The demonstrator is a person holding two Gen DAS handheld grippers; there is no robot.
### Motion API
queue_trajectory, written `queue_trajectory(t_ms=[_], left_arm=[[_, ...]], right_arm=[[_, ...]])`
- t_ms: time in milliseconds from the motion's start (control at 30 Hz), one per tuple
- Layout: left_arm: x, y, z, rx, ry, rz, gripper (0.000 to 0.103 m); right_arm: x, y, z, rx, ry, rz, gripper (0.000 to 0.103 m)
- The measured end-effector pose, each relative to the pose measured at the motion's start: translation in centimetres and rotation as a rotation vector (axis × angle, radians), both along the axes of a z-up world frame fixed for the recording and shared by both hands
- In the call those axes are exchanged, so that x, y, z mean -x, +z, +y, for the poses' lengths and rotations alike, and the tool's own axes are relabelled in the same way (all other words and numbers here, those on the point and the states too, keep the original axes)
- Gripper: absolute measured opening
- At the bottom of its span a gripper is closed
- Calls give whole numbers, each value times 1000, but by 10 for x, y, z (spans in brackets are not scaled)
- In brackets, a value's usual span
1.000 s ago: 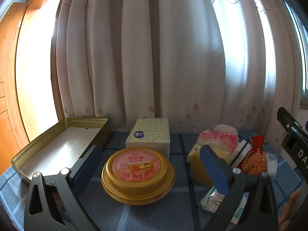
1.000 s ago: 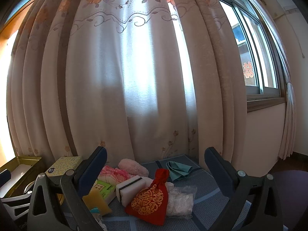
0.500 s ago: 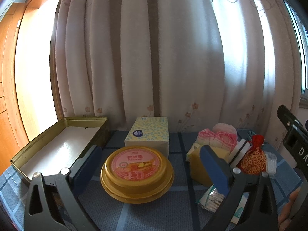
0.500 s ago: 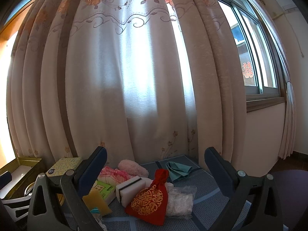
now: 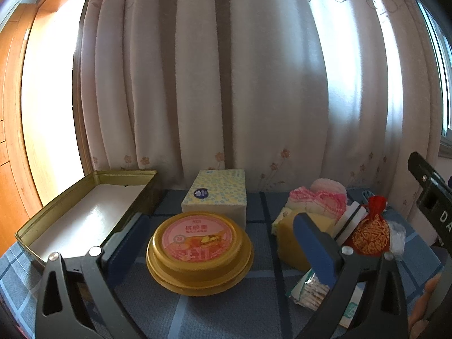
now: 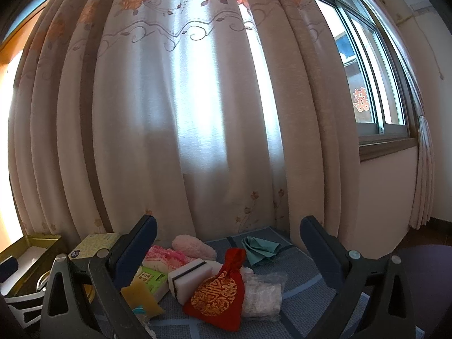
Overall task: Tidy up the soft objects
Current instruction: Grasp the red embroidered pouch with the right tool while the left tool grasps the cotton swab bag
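A heap of soft things lies on the blue checked tablecloth [image 6: 299, 305]: a red and gold pouch [image 6: 217, 296], a white sponge block [image 6: 189, 278], a pink fluffy cloth [image 6: 193, 247], a yellow sponge [image 5: 293, 243], a teal cloth [image 6: 260, 250] and a clear plastic bag [image 6: 262, 295]. My right gripper [image 6: 227, 243] hangs open above that heap, holding nothing. My left gripper [image 5: 220, 240] is open too, its fingers either side of a round gold container [image 5: 199, 251] without touching it. An open gold tin [image 5: 84, 217] with a white floor stands at the left.
A patterned tissue pack [image 5: 216, 195] stands behind the gold container. A pack of cotton swabs [image 5: 309, 289] lies near the front. A curtain [image 6: 197, 113] hangs close behind the table, with a window [image 6: 367, 70] at the right. The right gripper's black body [image 5: 432, 197] shows at the left view's edge.
The left view has drifted slightly, so the gold container and tissue pack sit a little further left. Both grippers stay open and the objects on the table have not moved.
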State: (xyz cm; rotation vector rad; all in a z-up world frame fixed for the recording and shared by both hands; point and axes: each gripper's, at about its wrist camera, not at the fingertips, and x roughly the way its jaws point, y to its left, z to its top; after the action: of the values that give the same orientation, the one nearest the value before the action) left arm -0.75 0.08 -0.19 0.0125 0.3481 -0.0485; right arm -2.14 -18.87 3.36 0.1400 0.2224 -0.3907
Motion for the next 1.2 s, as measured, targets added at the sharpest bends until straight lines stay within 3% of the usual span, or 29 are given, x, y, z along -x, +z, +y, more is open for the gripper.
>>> queue_trajectory(t_ms=[133,333,467,633,800,867,1000,1067,1100,1200], left_arm=[[3,-1,-1,3,-15,9,103],[12,-4,-16,-7,-129,48,103],[15,-11,-37,12,-232,144,103],[8,-32,-67,63,-304,317,98],[-1,-40,-86,68,-302,390,95],[-6,-45,-88,82,-297,415,89],[-7,-50,-87,115,-297,423,87],[-6,-50,-84,125,-302,425,79],[-7,-51,-83,129,-307,435,63],[-8,-53,-74,177,-326,446,58]], right_arm=[[2,-1,-9,-25,-18,-2,102],[11,-2,-37,0,-90,12,102],[21,0,-60,21,-156,1,102],[31,-7,-95,-113,-219,-5,102],[34,-14,-113,-217,-242,-1,102],[33,-18,-120,-266,-246,9,102],[33,-22,-131,-334,-248,11,102],[34,-22,-131,-336,-246,7,102],[34,-21,-130,-331,-244,5,102],[32,-20,-125,-310,-231,7,102]])
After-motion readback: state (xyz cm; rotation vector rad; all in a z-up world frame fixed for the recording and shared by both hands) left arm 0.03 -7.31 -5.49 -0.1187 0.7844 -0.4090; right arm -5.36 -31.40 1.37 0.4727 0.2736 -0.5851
